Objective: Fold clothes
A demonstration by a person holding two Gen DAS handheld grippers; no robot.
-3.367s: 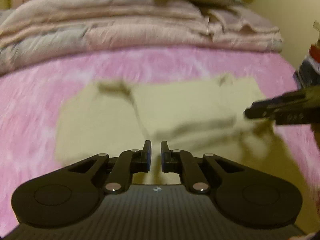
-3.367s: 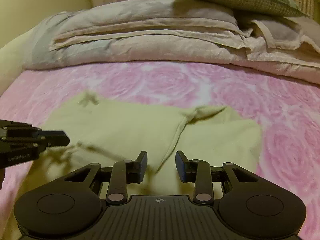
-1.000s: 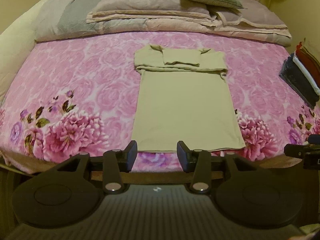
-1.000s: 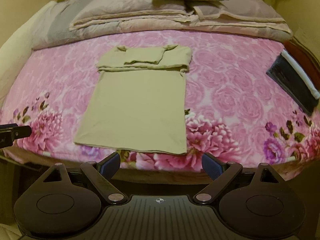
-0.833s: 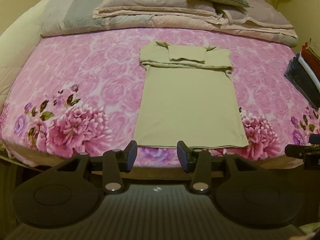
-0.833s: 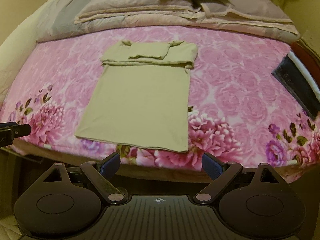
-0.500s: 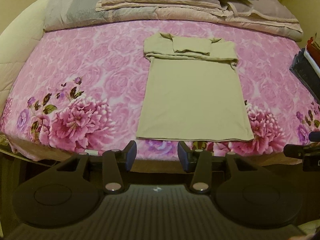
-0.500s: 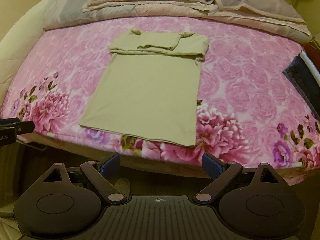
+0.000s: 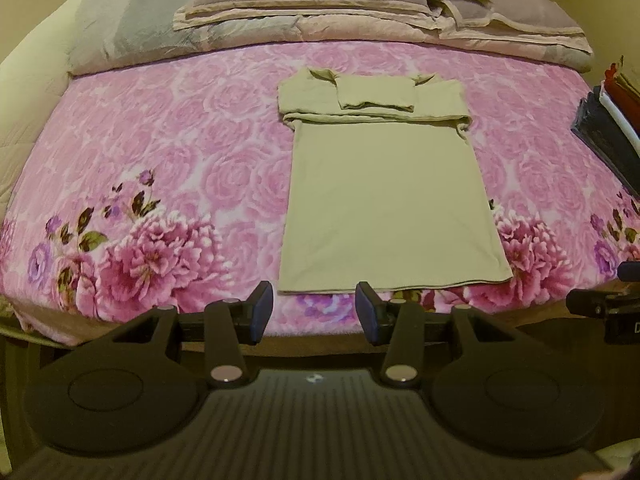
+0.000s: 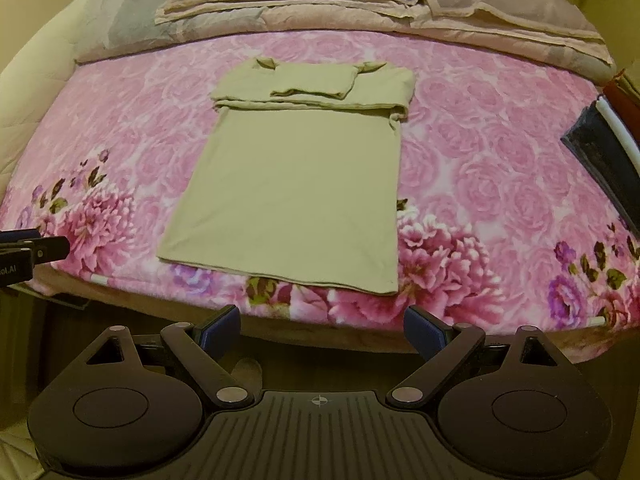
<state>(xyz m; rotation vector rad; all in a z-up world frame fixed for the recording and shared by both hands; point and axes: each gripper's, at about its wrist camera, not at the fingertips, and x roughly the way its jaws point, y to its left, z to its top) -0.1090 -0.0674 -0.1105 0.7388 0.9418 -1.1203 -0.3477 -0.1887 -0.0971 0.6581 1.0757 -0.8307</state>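
So the olive shirt is laid out flat in the middle of the pink floral bedspread, with the sleeves and top already folded down across the shoulders and the hem near the bed's front edge. The left gripper is held just short of that hem, jaws parted, nothing pinched. The right gripper is kept spread wide and empty too, off the bed's edge. Folded quilts are stacked at the head, and some folded clothes are piled at the right.
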